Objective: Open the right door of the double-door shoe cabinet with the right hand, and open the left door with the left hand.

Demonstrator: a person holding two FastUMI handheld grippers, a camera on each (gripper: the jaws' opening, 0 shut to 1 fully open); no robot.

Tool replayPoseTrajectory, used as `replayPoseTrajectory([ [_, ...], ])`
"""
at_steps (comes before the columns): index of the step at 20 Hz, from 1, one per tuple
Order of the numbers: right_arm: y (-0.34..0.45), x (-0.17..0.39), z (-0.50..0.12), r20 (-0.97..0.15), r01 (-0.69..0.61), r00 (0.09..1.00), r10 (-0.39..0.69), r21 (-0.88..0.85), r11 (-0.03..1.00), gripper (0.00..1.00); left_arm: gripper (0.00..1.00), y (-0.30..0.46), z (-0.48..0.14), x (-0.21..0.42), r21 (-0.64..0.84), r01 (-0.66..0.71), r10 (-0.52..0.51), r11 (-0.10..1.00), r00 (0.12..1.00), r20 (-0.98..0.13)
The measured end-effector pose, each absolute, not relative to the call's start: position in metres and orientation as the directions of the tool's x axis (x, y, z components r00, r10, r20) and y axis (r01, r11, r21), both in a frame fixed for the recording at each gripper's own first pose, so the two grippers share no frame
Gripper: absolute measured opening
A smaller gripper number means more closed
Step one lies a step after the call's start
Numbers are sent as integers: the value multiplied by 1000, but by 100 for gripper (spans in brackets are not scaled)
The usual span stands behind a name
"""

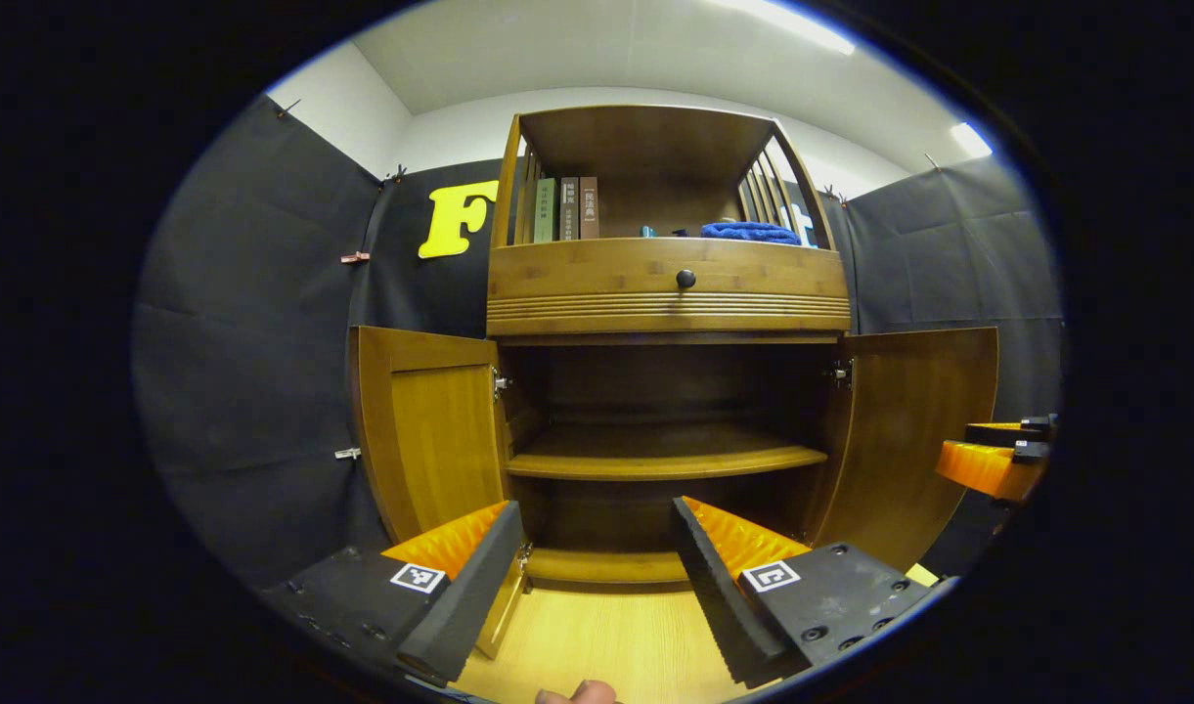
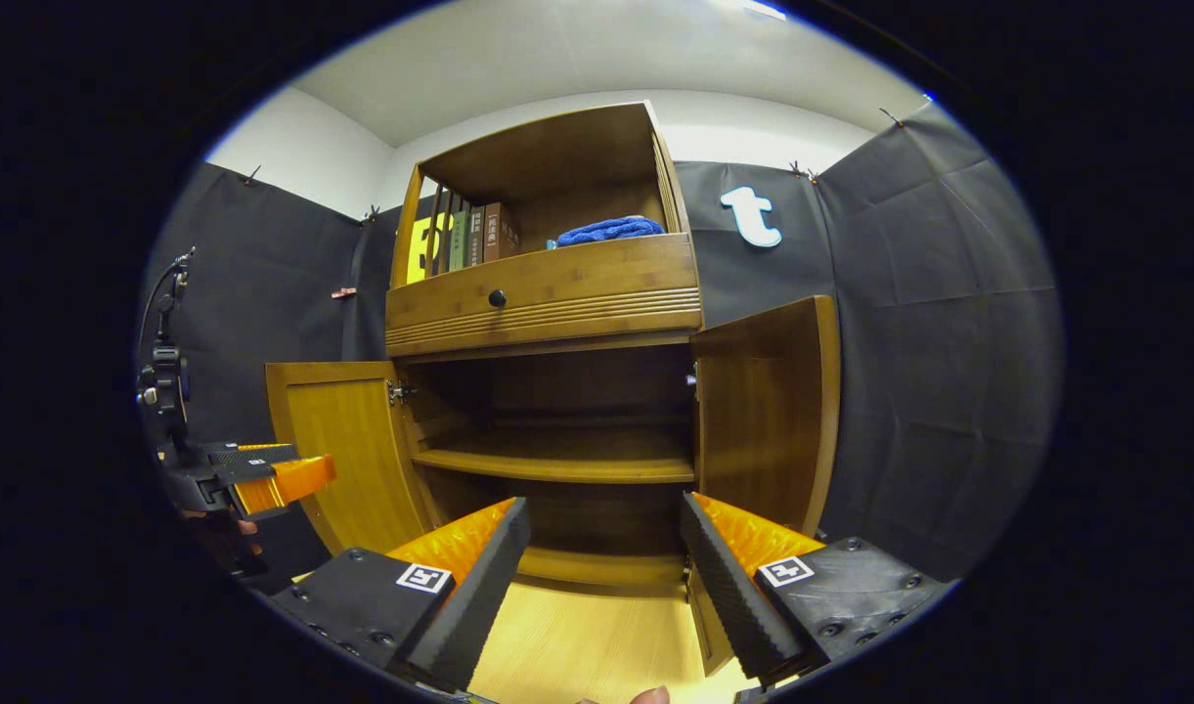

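1. From my left jaws (image 1: 597,577), the shoe cabinet (image 1: 667,293) stands straight ahead at twelve o'clock, its lower compartment exposed, with a bare inner shelf (image 1: 665,460) across it.
2. The left door (image 1: 430,440) hangs swung out at about ten o'clock from my left jaws, upright, its long axis vertical, hinged at the cabinet's left edge.
3. The right door (image 1: 909,430) stands swung out at about two o'clock in the left gripper view. In the right gripper view it sits just past one o'clock from my right jaws (image 2: 606,577), also upright.
4. I judge both doors already open, so the task looks done. Any further move would only be drawing clear, with each jaw nearer its own door.
5. My left jaws are spread wide, holding nothing and touching nothing; the floor (image 1: 597,645) shows between them.
6. My right jaws are likewise spread wide and empty, apart from either door.
7. Above, the drawer with its dark knob (image 1: 685,279) is closed. Books (image 1: 562,208) and a blue cloth (image 1: 750,232) lie on the top shelf.
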State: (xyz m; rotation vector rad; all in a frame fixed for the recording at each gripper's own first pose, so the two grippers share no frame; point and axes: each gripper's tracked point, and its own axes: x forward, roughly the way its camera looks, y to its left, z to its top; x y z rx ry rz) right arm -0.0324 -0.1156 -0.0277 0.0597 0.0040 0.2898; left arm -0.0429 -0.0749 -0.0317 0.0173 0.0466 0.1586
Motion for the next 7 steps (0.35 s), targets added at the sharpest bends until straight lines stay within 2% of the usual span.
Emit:
replayPoseTrajectory([
  [1, -116, -33, -25, 14, -291, 957, 290, 59, 955, 98, 93, -78, -29, -42, 25, -156, 156, 987, 987, -39],
  [2, -116, -33, -24, 15, -298, 955, 298, 56, 953, 92, 93, -80, -29, -41, 30, -159, 160, 987, 986, -38],
  [3, -116, -32, -27, 11, -306, 952, 306, 53, 951, 100, 95, -81, -28, -41, 31, -164, 165, 986, 986, -38],
  [4, -116, -32, -28, 8, -312, 950, 312, 49, 949, 100, 92, -83, -28, -41, 30, -168, 169, 985, 985, -38],
  [5, -116, -32, -28, 8, -317, 949, 317, 47, 947, 92, 92, -86, -28, -41, 27, -170, 171, 985, 985, -38],
  [7, -119, -31, -27, 10, -324, 946, 324, 54, 944, 92, 95, -89, -31, -42, 32, -174, 175, 984, 983, -45],
])
